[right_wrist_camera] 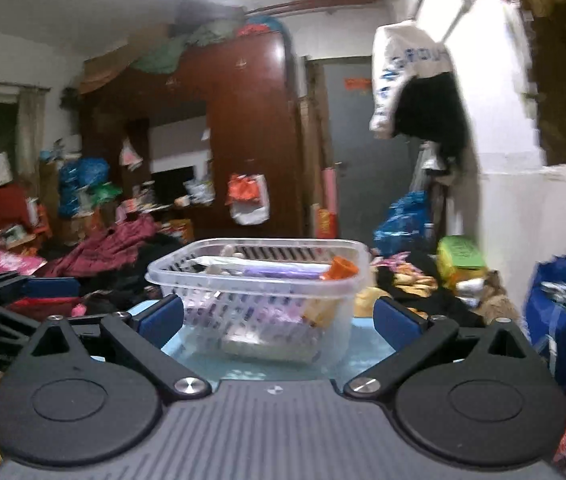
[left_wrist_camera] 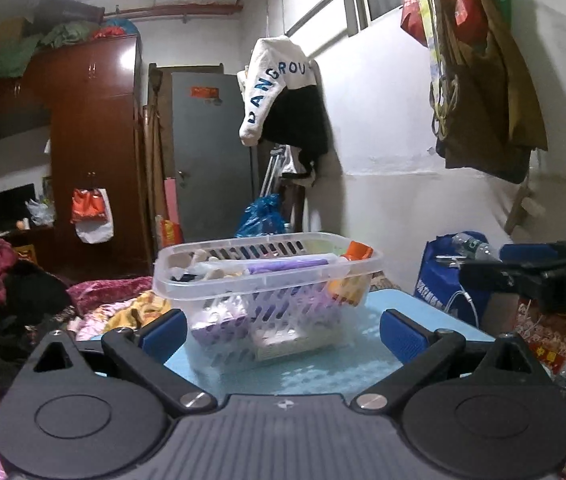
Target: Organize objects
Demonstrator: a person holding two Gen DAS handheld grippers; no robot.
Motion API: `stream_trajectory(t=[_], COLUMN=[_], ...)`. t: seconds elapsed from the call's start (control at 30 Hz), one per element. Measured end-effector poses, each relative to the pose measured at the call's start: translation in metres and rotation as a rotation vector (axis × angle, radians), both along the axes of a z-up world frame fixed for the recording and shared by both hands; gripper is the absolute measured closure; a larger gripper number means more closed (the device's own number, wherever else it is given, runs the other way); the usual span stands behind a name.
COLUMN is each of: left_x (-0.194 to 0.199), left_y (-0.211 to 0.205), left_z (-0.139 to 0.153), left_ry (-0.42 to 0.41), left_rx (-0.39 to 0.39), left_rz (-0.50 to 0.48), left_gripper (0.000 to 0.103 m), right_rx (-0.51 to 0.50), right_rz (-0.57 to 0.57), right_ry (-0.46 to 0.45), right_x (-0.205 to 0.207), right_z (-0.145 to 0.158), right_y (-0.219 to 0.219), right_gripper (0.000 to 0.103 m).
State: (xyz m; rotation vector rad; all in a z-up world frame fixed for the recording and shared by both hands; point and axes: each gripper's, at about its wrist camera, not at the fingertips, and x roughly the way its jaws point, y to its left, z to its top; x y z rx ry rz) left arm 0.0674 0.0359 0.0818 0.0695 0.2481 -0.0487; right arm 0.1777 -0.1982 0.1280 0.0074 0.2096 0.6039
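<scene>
A clear slotted plastic basket [left_wrist_camera: 267, 276] stands on a light blue table [left_wrist_camera: 399, 312]. It holds several items, among them an orange packet [left_wrist_camera: 357, 252], a purple tube [left_wrist_camera: 283, 268] and a flat pack at the bottom. My left gripper [left_wrist_camera: 283, 332] is open and empty, its blue pads [left_wrist_camera: 163, 334] just short of the basket. In the right wrist view the same basket [right_wrist_camera: 259, 292] sits ahead of my right gripper [right_wrist_camera: 279, 320], which is open and empty. The other gripper shows at the right edge of the left wrist view [left_wrist_camera: 543, 276].
A brown wardrobe [left_wrist_camera: 91, 148] and grey door [left_wrist_camera: 211, 152] stand behind. Clothes hang on the white wall [left_wrist_camera: 283, 92]. A blue bag with bottles [left_wrist_camera: 451, 272] sits right of the table. Piled clothes and bedding [left_wrist_camera: 11, 292] lie to the left.
</scene>
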Motion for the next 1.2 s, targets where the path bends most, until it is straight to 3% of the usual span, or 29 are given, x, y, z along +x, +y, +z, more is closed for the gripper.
stream_trajectory(t=[0.37, 0.9, 1.2], left_x=[0.009, 0.007, 0.006], left_y=[0.0, 0.006, 0.004], left_z=[-0.009, -0.012, -0.012], left_ry=[0.066, 0.059, 0.057], left_rx=[-0.019, -0.064, -0.048], left_rz=[0.014, 0.041, 0.039], left_gripper=[0.0, 0.0, 0.0], right_rx=[-0.022, -0.041, -0.048], right_rz=[-0.013, -0.032, -0.02], right_ry=[0.09, 0.093, 0.08], right_x=[0.022, 0.003, -0.001], right_z=[-0.012, -0.028, -0.027], right_y=[-0.001, 0.004, 0.006], right_gripper=[0.0, 0.0, 0.0])
